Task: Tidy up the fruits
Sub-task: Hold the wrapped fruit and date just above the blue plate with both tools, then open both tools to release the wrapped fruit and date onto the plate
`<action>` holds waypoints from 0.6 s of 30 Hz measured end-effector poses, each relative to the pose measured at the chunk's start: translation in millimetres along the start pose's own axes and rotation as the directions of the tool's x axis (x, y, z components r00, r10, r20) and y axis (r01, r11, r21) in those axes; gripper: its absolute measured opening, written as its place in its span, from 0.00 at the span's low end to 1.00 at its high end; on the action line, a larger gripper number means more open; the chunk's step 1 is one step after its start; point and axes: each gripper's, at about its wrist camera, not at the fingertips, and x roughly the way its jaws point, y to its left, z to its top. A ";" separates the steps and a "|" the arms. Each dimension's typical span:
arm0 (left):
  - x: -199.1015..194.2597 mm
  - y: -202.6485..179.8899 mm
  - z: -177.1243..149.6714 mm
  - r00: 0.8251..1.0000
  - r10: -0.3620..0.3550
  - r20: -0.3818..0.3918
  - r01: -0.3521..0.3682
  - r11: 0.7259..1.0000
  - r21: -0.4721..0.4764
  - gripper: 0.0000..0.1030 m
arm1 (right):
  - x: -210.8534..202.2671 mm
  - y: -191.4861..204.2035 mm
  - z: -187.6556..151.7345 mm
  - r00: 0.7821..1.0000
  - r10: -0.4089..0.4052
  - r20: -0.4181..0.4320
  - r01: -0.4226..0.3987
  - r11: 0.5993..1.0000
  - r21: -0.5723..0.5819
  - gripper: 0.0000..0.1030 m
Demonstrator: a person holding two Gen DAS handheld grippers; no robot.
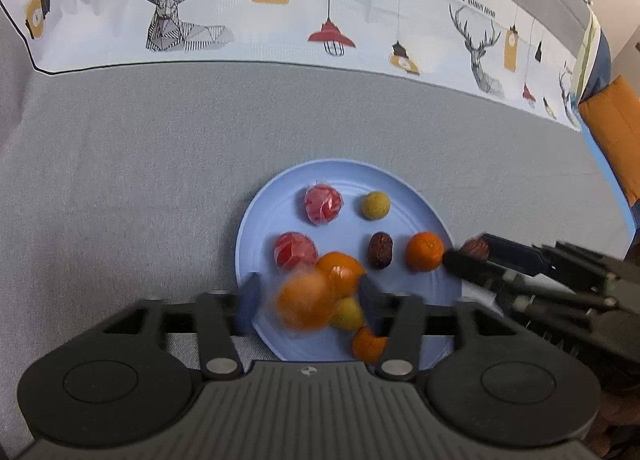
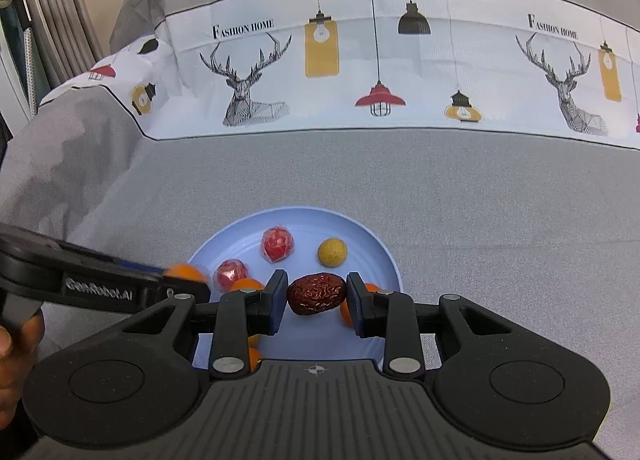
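A light blue plate (image 1: 400, 188) (image 2: 360, 232) lies on grey fabric and holds several fruits: two red wrapped ones (image 1: 323, 204), a yellow-green ball (image 1: 376, 205), a dark date (image 1: 380, 256) and oranges (image 1: 425, 251). My left gripper (image 1: 310, 298) is open over the plate's near side. A blurred orange (image 1: 306, 302) sits between its fingers with gaps on both sides. My right gripper (image 2: 317, 304) (image 1: 468, 250) hangs over the plate's right rim. A wrinkled red date (image 2: 317, 294) lies between its pads, which stand just off it.
The grey cover (image 1: 140, 180) surrounds the plate on all sides. A white printed band with deer and lamps (image 2: 360, 60) runs across the back. An orange cushion (image 1: 616, 132) sits far right, a curtain (image 2: 52, 20) far left. A hand (image 2: 12, 340) holds the left gripper.
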 end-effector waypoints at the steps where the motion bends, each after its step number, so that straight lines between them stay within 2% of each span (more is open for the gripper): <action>1: -1.5 0.5 1.1 1.000 -0.003 0.006 0.003 1.000 -0.005 0.70 | 0.9 0.2 -0.1 1.000 -0.013 -0.004 0.013 1.000 0.000 0.66; 3: -4.0 0.7 2.5 1.000 0.000 0.021 0.001 1.000 -0.010 0.74 | 0.3 0.1 1.3 0.999 -0.050 0.012 0.050 0.999 0.000 0.86; 6: -11.1 -1.6 3.3 0.997 0.024 0.067 -0.024 1.000 0.008 0.82 | -0.3 -5.9 3.0 0.998 -0.053 0.019 0.052 0.998 0.032 0.86; 8: -17.8 -5.9 2.8 0.993 0.040 0.113 -0.044 0.998 0.033 0.83 | 1.6 -8.6 2.9 0.998 -0.056 0.007 0.056 0.998 0.040 0.88; 10: -24.4 -10.9 0.2 0.986 0.059 0.157 -0.069 0.996 0.057 0.83 | 1.2 -9.2 3.2 0.998 -0.066 0.009 0.065 0.997 0.038 0.94; 12: -33.4 -18.7 -3.4 0.974 0.076 0.212 -0.097 0.991 0.092 0.86 | -1.6 -11.5 4.2 0.997 -0.080 0.018 0.079 0.996 0.046 0.99; 13: -37.9 -22.6 -6.0 0.967 0.081 0.240 -0.110 0.988 0.112 0.92 | -2.6 -13.3 4.4 0.996 -0.085 0.021 0.083 0.995 0.053 0.99; 15: -50.4 -33.7 -12.9 0.946 0.083 0.314 -0.142 0.976 0.167 1.00 | -5.4 -17.8 5.2 0.996 -0.087 0.019 0.085 0.994 0.073 0.99; 16: -56.5 -39.0 -16.7 0.937 0.085 0.338 -0.156 0.969 0.189 0.99 | -7.1 -19.7 5.6 0.996 -0.085 0.017 0.084 0.993 0.083 0.99; 18: -62.7 -43.2 -22.1 0.950 0.068 0.305 -0.131 0.973 0.188 0.99 | -10.7 -23.5 6.2 0.996 -0.084 0.006 0.083 0.992 0.099 0.99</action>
